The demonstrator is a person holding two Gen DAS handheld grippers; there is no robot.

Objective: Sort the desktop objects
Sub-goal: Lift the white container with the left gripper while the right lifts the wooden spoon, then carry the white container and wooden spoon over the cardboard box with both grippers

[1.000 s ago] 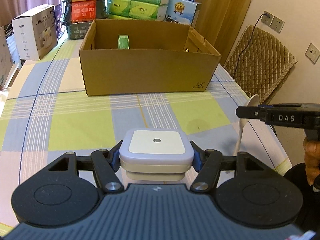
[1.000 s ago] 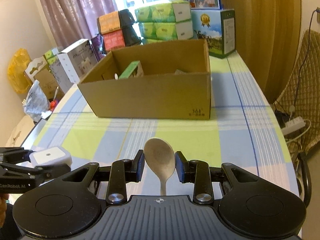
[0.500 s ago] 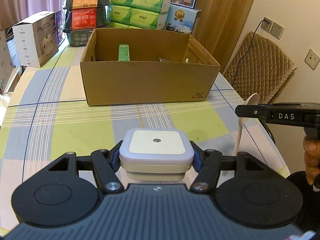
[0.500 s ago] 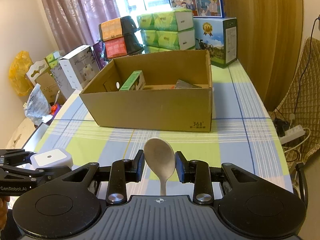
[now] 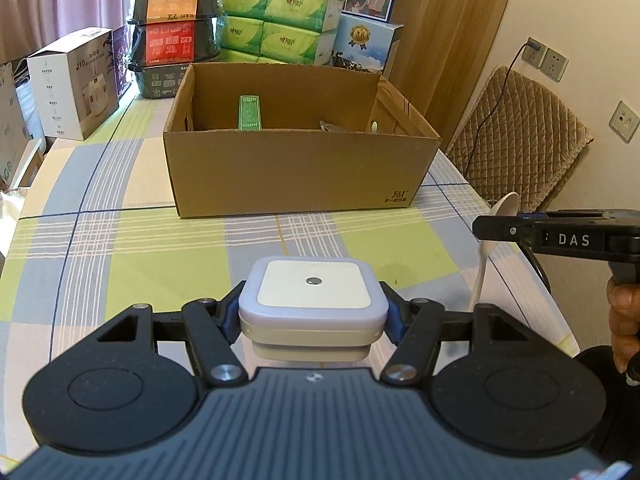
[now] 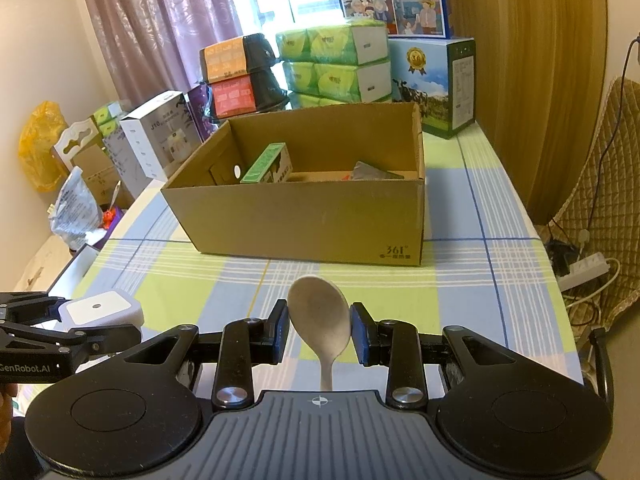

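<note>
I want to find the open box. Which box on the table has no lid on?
The brown cardboard box in the middle. Its top is open, so you can see a green carton inside. The boxes behind it are all closed.

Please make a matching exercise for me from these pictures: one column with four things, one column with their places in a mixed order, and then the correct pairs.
Things
1. white square night light
2. pale spoon
3. green carton
4. cardboard box

Places
A. inside the box, near its left side
B. clamped in the right gripper
C. standing on the checked tablecloth
D. clamped in the left gripper

Pairs: 1-D, 2-B, 3-A, 4-C
</note>
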